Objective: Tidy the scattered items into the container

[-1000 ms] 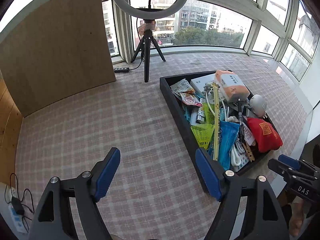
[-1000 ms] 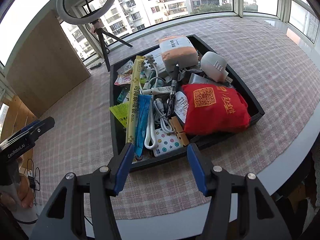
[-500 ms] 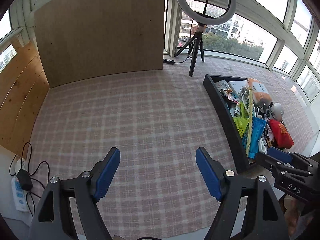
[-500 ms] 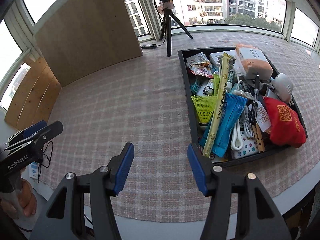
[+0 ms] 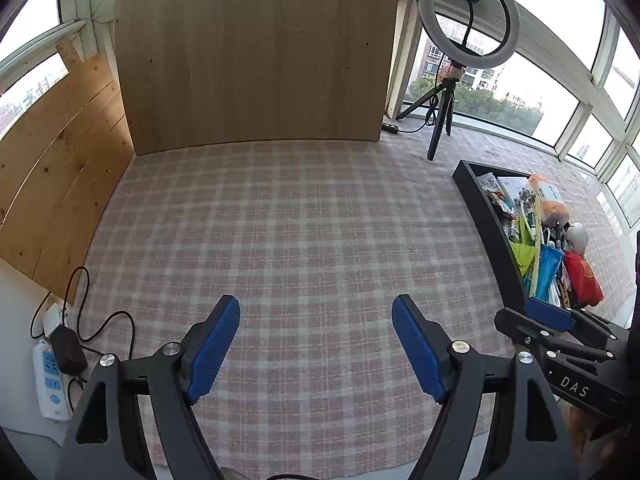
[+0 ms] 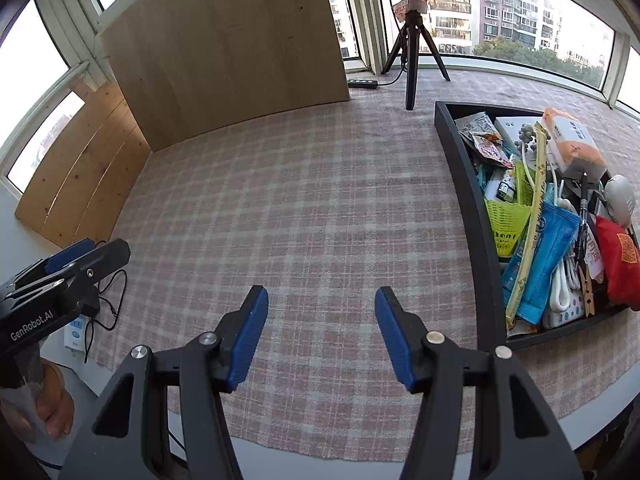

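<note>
Your right gripper [image 6: 321, 312] hangs with jaws apart over the checked cloth [image 6: 304, 208], holding nothing. The full black tray [image 6: 468, 208] sits to its right, the left gripper [image 6: 64, 276] at far left.

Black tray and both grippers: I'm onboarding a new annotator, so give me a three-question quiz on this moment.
1. True or false: the left gripper is shut on an item.
2. Multiple choice: the red pouch lies (A) on the checked cloth outside the tray, (B) inside the black tray, (C) between the right gripper's fingers.
3. Fill in: standing behind the tray near the window is a ring light on a ____.

Key: 1 false, both grippers are open and hold nothing; 2 B; 3 tripod.
</note>
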Motion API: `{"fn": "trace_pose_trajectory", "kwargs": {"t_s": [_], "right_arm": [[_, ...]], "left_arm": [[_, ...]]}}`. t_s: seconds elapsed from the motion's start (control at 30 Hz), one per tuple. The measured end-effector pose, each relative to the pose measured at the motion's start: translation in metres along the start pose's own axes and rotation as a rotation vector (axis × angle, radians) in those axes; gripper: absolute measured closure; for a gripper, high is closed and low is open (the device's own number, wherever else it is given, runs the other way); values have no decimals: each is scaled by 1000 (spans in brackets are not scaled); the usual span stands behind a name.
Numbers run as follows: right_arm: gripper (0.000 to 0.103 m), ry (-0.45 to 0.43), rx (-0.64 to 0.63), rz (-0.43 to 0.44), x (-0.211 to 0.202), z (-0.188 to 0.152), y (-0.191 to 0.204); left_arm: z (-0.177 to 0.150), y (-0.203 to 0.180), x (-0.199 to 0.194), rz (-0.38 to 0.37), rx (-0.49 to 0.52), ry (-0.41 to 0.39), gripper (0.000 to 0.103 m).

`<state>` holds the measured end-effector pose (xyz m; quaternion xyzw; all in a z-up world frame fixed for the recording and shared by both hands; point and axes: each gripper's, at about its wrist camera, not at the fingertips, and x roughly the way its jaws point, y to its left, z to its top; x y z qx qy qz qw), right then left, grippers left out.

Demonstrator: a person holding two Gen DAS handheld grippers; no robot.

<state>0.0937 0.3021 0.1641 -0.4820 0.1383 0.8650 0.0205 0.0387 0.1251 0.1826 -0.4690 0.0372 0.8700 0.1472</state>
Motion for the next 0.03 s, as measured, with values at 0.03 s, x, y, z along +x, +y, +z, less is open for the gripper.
{"fn": "trace_pose_trajectory", "kwargs": {"t_s": [0.03], "right_arm": [[48,3,1,0,3,0,2]], "left_arm": [[0,4,1,4,-1,1,26]]}}
